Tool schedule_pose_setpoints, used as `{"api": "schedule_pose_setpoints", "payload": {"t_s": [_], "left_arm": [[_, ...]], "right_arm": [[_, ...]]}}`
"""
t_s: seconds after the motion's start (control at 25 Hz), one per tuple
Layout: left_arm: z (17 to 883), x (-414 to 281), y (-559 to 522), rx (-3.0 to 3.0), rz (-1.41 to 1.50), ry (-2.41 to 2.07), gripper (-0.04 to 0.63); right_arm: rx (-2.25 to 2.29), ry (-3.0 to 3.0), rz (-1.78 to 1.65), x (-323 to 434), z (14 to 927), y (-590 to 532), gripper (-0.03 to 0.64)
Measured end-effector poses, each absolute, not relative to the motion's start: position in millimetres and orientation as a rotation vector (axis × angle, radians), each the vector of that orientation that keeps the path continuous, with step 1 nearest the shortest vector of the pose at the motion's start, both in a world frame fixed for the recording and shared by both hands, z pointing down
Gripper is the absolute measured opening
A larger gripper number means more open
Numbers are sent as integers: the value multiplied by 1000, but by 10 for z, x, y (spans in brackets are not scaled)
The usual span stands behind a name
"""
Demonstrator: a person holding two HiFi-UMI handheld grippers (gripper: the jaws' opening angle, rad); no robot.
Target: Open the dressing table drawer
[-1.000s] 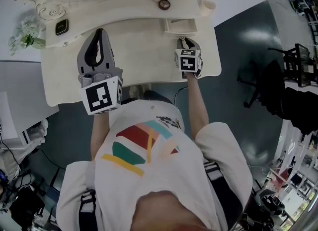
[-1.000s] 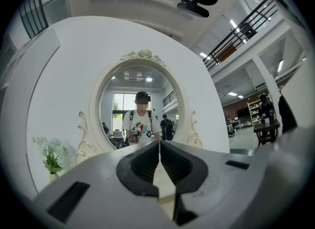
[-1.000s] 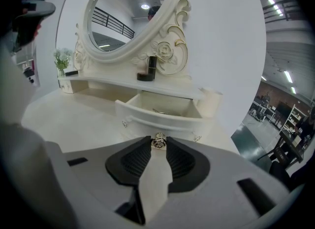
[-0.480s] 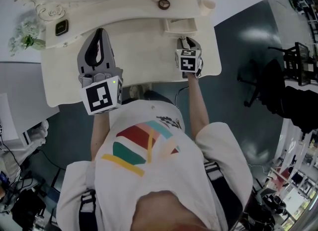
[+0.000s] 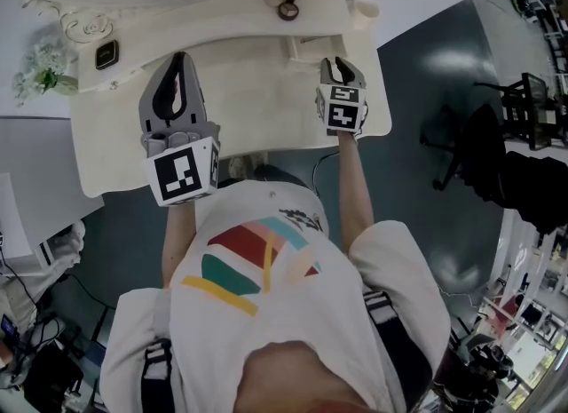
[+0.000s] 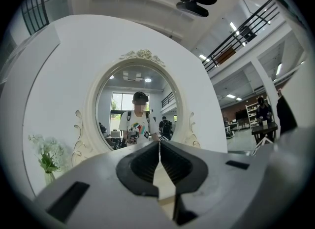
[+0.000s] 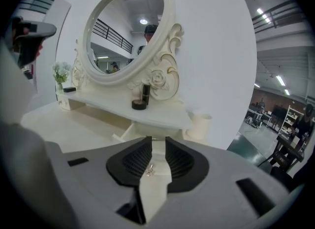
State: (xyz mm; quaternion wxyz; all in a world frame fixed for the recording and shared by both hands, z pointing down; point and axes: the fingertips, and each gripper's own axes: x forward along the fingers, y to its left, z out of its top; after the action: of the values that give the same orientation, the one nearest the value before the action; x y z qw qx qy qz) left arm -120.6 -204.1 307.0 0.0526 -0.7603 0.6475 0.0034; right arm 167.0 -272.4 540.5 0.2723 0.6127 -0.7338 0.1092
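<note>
The cream dressing table [image 5: 240,91] has a small drawer [image 5: 306,43] under its back shelf, pulled out a little. My right gripper [image 5: 340,65] hovers over the drawer's front. In the right gripper view its jaws [image 7: 158,139] are closing with a gap left. A small crystal knob [image 7: 150,169] shows in that gap near the left pad, and neither pad presses it. My left gripper [image 5: 177,63] is shut and empty above the table's left half. Its tips [image 6: 159,144] meet and point level at the oval mirror [image 6: 135,107].
A black bottle with a round lid [image 5: 289,7] and a cream cup [image 5: 364,10] stand on the back shelf. White flowers [image 5: 40,69] and a small dark box [image 5: 106,53] are at the left. A black chair [image 5: 484,149] stands on the floor at the right.
My right gripper has risen and shifted toward the mirror, now covering part of the drawer's front. The left gripper has stayed where it was.
</note>
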Motion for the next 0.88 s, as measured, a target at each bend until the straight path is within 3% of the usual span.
{"api": "schedule_pose_setpoints", "payload": {"t_s": [0.24, 0.88], "left_arm": [[3023, -1206, -2059, -2312, 26, 1962, 9], [2874, -1178, -2055, -2307, -3, 1910, 9]], "right_arm": [[1737, -2048, 151, 1576, 4768, -2856, 17], [1840, -2372, -331, 782, 3055, -2552, 2]]}}
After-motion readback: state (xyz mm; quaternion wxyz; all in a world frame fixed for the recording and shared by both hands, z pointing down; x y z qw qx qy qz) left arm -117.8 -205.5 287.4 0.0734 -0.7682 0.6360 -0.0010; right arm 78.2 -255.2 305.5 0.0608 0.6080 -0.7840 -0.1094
